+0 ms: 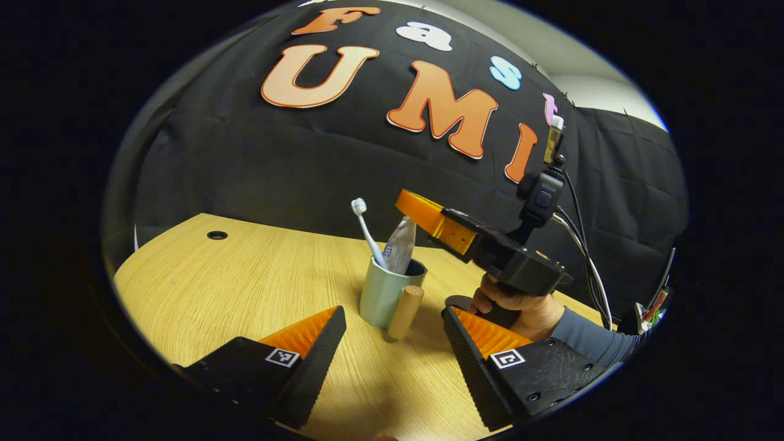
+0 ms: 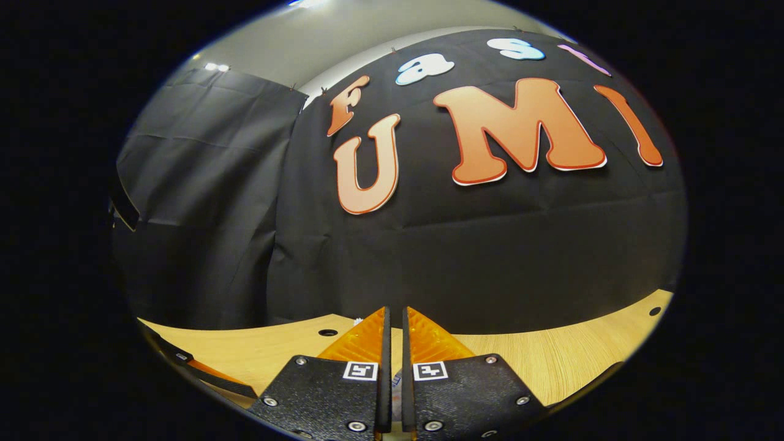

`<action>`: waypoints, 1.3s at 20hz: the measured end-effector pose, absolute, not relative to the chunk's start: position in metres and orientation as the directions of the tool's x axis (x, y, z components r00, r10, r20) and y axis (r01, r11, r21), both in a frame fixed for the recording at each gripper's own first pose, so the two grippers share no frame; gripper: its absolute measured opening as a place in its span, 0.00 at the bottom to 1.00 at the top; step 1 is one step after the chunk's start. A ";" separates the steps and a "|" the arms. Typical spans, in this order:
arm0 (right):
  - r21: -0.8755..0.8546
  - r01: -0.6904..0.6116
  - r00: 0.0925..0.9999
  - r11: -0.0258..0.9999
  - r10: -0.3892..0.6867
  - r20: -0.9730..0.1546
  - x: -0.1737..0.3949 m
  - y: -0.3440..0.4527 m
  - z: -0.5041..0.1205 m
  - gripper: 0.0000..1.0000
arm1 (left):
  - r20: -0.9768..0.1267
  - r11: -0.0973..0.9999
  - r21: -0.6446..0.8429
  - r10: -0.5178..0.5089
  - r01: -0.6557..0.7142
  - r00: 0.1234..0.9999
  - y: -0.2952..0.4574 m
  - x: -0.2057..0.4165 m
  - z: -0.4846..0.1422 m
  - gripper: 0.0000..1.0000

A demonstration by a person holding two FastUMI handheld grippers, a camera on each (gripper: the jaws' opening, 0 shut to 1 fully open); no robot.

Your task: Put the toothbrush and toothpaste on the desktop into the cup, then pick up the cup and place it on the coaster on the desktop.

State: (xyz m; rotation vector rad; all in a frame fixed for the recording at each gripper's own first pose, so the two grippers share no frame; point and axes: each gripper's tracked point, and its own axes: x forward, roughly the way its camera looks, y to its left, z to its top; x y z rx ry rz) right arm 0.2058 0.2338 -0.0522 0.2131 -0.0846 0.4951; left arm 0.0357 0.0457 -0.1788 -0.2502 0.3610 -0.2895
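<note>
In the left gripper view, a pale green cup [image 1: 383, 294] stands upright on the wooden surface [image 1: 245, 288], with a white toothbrush [image 1: 367, 229] standing bristles-up inside it and a toothpaste tube [image 1: 401, 245] leaning beside the brush in the same cup. A round wooden handle [image 1: 405, 311] juts from the cup's near side. The left tool [image 1: 392, 321] has its fingers spread wide apart and holds nothing; the cup sits just ahead of the gap between them, nearer the left finger, not touching either. Behind and to the right of the cup, a hand [image 1: 520, 303] with a grey sleeve [image 1: 597, 340] holds the right tool, whose fingers reach over the cup's rim close to the toothpaste tube; whether they press on it cannot be told from here. A dark round coaster [image 1: 458, 301] lies on the surface just beside that hand. In the right gripper view, the right tool [image 2: 395, 343] has its fingers nearly together, a thin slit between them, above the surface.
</note>
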 end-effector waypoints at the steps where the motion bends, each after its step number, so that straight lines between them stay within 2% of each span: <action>1: 0.181 -0.481 0.876 0.858 0.461 0.140 0.202 0.228 -0.046 0.07 | -0.317 0.932 -0.288 -0.310 0.221 0.896 0.047 0.038 -0.180 0.96; 4: 0.166 -0.457 0.889 0.874 0.443 0.116 0.194 0.205 -0.035 0.12 | -0.343 0.944 -0.280 -0.270 0.177 0.900 0.052 0.046 -0.179 0.96; 5: 0.159 -0.444 0.896 0.882 0.433 0.097 0.191 0.196 -0.033 0.23 | -0.350 0.947 -0.277 -0.258 0.163 0.900 0.052 0.048 -0.177 0.96; 6: 0.150 -0.438 0.899 0.886 0.429 0.087 0.186 0.189 -0.028 0.30 | -0.355 0.950 -0.272 -0.248 0.155 0.901 0.051 0.051 -0.172 0.97; 7: 0.141 -0.427 0.904 0.893 0.420 0.076 0.181 0.180 -0.025 0.42 | -0.359 0.953 -0.262 -0.239 0.149 0.902 0.050 0.055 -0.168 0.97; 8: 0.133 -0.419 0.908 0.898 0.413 0.067 0.176 0.170 -0.022 0.43 | -0.359 0.958 -0.248 -0.231 0.146 0.904 0.049 0.059 -0.162 0.97; 9: 0.130 -0.403 0.915 0.906 0.399 0.055 0.172 0.161 -0.019 0.60 | -0.362 0.962 -0.232 -0.223 0.144 0.905 0.050 0.061 -0.157 0.97; 10: 0.132 -0.386 0.922 0.913 0.384 0.040 0.169 0.150 -0.017 0.65 | -0.367 0.965 -0.219 -0.220 0.146 0.904 0.047 0.067 -0.151 0.97; 12: 0.121 -0.356 0.934 0.926 0.357 0.016 0.159 0.133 -0.011 0.82 | -0.382 0.970 -0.185 -0.218 0.157 0.898 0.041 0.076 -0.141 0.97; 17: 0.066 -0.327 0.945 0.943 0.327 0.008 0.130 0.098 0.010 0.92 | -0.440 0.978 -0.092 -0.211 0.190 0.873 0.023 0.098 -0.124 0.96; 23: 0.039 -0.307 0.952 0.951 0.306 0.028 0.094 0.066 0.032 0.96 | -0.632 0.976 -0.131 -0.219 0.176 0.744 0.016 0.122 -0.151 0.96; 26: 0.010 -0.302 0.953 0.953 0.302 -0.006 0.078 0.055 0.015 0.96 | -0.707 0.971 -0.138 -0.234 0.194 0.667 0.014 0.134 -0.160 0.97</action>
